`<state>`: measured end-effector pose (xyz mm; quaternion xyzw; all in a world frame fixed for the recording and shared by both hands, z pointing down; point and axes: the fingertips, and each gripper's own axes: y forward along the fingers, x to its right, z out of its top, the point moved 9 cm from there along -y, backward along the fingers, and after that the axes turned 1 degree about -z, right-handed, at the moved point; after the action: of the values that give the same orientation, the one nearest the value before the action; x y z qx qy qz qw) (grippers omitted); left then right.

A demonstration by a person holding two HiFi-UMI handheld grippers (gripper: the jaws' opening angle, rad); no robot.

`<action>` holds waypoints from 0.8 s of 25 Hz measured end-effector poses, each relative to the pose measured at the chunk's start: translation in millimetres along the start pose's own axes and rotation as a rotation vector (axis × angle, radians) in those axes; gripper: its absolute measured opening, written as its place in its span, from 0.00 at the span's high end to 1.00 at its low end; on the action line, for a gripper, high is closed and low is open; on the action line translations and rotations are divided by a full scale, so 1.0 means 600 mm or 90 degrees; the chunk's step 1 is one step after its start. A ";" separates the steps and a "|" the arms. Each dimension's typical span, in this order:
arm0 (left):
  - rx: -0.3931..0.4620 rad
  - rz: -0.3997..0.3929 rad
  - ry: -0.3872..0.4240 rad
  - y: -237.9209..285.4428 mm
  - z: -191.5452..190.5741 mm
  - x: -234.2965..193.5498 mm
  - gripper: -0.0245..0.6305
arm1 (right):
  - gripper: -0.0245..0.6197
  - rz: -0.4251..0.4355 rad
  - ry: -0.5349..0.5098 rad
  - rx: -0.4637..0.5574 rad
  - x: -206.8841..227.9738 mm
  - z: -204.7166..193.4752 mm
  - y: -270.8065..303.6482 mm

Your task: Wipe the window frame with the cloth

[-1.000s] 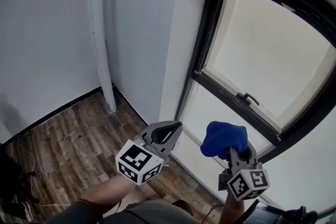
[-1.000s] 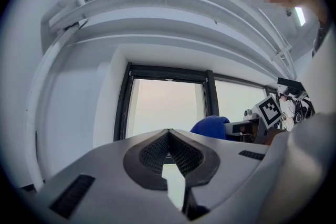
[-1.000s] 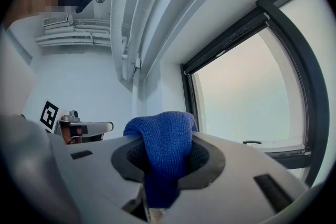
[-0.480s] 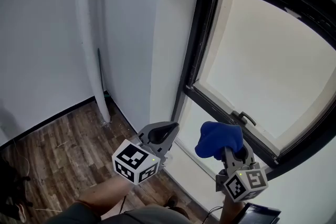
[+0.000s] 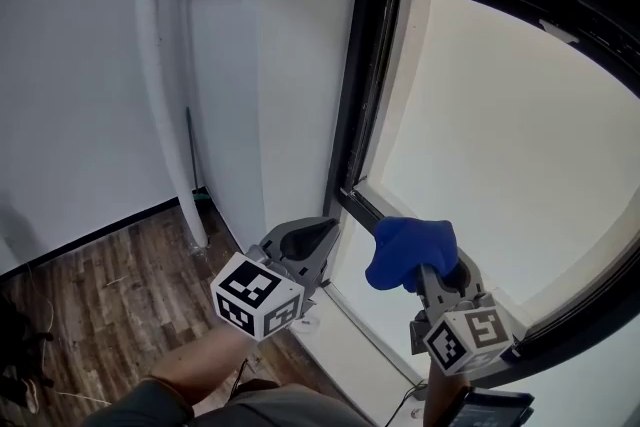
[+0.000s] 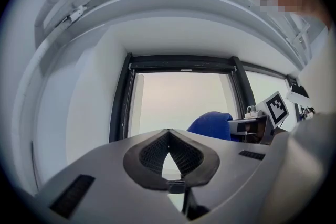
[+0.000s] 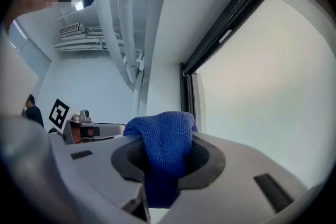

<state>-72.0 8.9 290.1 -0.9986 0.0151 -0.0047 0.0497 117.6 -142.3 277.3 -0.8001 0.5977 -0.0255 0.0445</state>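
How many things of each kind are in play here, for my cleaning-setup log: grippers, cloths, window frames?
Grippers: 2, the left gripper and the right gripper
Cloths: 1, the blue cloth in the right gripper's fingers
Window frames: 1, the black window frame
Total: 4

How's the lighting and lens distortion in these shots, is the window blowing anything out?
Head view: the glass is washed out to a pale blank, the window frame near-silhouetted against it. Left gripper view: fisheye curves the ceiling ledges, with dark vignetted corners. Right gripper view: same fisheye, yet the cloth is sharp enough to show its weave.
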 end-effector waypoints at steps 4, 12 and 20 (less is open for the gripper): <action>-0.004 0.015 0.014 0.045 0.012 -0.020 0.95 | 0.78 0.014 0.008 -0.006 0.035 0.004 0.052; 0.027 0.039 0.007 0.110 0.063 -0.129 0.95 | 0.78 0.038 -0.009 0.030 0.053 0.053 0.184; 0.049 0.019 0.065 0.185 0.138 -0.253 0.95 | 0.78 0.006 -0.077 0.093 0.066 0.146 0.345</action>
<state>-226.1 -88.9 195.4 -0.9941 0.0325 -0.0553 0.0876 -60.5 -235.0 168.6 -0.7922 0.5940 -0.0205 0.1383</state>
